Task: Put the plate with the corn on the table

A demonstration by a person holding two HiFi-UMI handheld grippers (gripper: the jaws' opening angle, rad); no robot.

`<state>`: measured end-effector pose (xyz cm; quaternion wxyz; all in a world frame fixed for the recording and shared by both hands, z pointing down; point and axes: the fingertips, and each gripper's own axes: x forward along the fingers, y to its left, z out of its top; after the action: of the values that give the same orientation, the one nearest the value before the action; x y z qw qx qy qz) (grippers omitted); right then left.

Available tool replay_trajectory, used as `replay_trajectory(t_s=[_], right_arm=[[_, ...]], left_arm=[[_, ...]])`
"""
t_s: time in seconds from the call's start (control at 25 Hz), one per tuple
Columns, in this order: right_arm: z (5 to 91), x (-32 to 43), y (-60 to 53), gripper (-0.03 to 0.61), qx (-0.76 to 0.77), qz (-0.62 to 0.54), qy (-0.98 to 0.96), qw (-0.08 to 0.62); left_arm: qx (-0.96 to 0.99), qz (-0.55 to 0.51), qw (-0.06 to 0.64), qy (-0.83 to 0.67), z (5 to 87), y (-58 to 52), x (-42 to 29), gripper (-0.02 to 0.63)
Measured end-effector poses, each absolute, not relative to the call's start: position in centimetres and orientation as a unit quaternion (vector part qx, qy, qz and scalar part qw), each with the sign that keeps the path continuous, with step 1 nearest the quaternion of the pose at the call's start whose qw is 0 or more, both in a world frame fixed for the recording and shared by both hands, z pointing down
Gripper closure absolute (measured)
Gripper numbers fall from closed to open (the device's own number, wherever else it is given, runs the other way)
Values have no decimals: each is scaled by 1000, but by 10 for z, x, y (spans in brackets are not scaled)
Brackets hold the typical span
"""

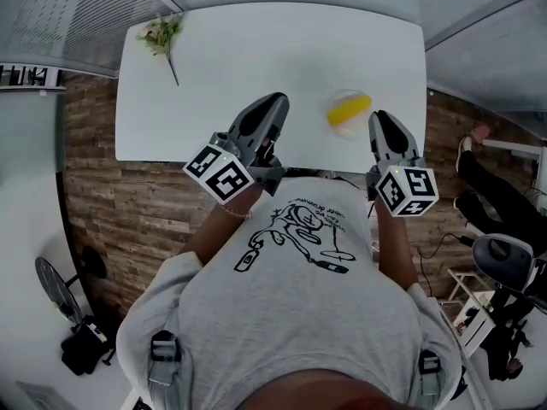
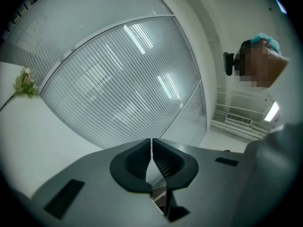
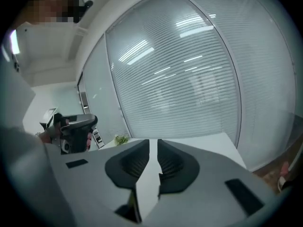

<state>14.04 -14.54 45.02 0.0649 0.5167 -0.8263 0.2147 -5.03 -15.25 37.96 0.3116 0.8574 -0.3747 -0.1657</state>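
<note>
The plate (image 1: 342, 120) with the corn (image 1: 350, 108) sits on the counter (image 1: 256, 58), near the empty right tool (image 1: 382, 120), whose jaws stand a slit apart. The left tool (image 1: 275, 101) is closed and empty. The placing looks done; both tools need only back away.

One plate (image 1: 340, 132), one corn (image 1: 349, 109), one flower (image 1: 161, 34) (two tools (image 1: 277, 102) (image 1: 379, 117)).

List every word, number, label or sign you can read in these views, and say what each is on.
No text can be quoted.
T-shirt: curved lettering above the black drawing, too small to read.
Left marker cube, right marker cube: black-and-white square patterns, no letters.
Plate, corn, table: no print visible.
</note>
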Motion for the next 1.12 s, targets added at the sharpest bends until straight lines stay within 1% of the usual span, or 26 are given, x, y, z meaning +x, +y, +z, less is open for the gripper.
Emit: replay_trajectory(t_s=[0.28,0.64,1.12], right_arm=[[392,122,-138,528,511,103,-849,89],[343,99,-128,543,490,27,-866,93],[310,92,-123,552,480,11,-874,73]], left_arm=[[881,-124,239,-388,366,-148,-45,586],[901,-72,122,-409,337,-141,-35,586],[905,-58,66,-416,313,-137,-29,586]])
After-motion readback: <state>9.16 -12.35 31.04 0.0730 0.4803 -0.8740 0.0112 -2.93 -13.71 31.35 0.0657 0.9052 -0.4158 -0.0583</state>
